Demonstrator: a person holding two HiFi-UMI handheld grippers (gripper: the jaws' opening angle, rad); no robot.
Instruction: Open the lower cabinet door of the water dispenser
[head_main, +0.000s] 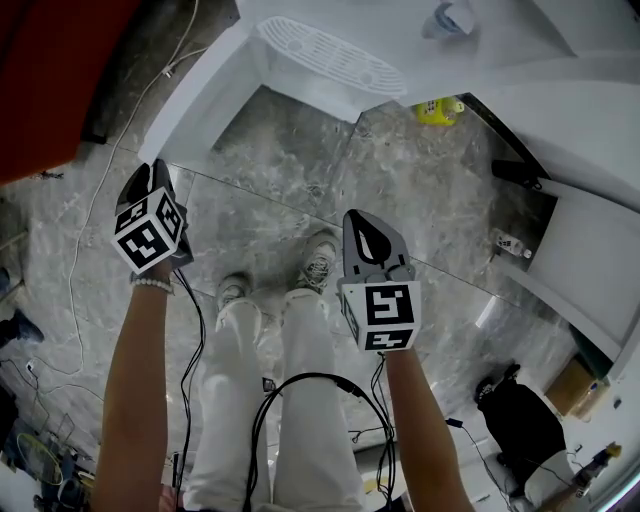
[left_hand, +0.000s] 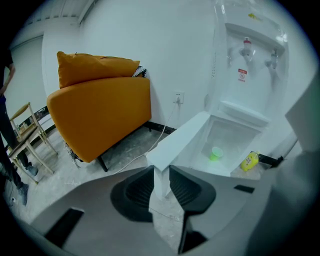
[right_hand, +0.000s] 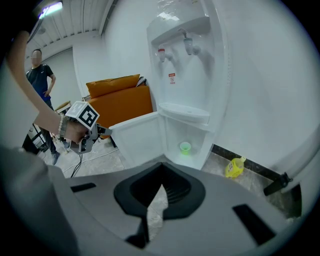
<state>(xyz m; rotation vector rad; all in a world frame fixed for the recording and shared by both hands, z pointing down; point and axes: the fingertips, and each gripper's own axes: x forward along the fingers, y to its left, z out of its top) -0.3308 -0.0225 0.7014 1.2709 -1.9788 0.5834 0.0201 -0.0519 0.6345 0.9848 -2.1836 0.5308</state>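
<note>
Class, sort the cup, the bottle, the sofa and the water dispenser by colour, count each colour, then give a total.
Green: 1, the cup
Yellow: 1, the bottle
Orange: 1, the sofa
White: 1, the water dispenser
Total: 4

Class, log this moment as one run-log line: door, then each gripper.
cabinet door: swung open | left gripper: jaws closed on door's outer edge | right gripper: shut, empty, off the door | green cup: inside cabinet
</note>
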